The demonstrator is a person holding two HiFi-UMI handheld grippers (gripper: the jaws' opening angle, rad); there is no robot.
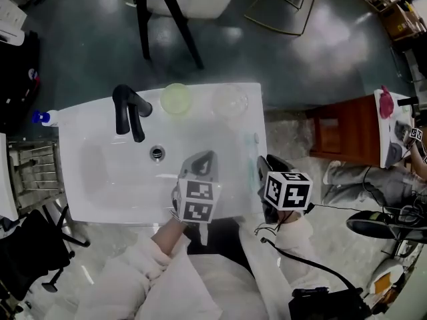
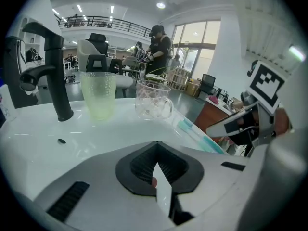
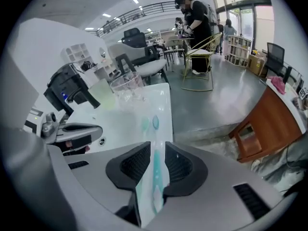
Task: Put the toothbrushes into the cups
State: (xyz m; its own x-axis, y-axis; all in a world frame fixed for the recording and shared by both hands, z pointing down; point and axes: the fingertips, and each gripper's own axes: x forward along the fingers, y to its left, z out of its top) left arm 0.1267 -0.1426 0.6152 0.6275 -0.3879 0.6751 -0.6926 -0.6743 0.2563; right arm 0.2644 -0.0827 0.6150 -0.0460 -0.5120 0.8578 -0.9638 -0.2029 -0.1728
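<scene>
The teal toothbrush (image 3: 155, 163) lies flat along the right rim of the white sink (image 1: 100, 172), bristle end pointing toward the cups. Its handle runs between the jaws of the right gripper (image 3: 157, 146). Those jaws stand only a sliver apart, the handle fills the gap, and they appear clamped on it. A second, paler toothbrush (image 3: 144, 125) lies just beside it on the rim, outside the grip.

The left gripper (image 2: 156, 153) hovers over the front of the basin with its jaws together and nothing between them.

At the back edge stand the clear cup (image 1: 230, 102) and, to its left, the green cup (image 1: 175, 99), close to the black faucet (image 1: 127, 112).

The step in hand looks like the pick-up. The hold is low on the handle, so the brush should be lifted straight up without dragging its neighbour. It then needs tilting upright before it goes into the clear cup, which is the nearer one.
</scene>
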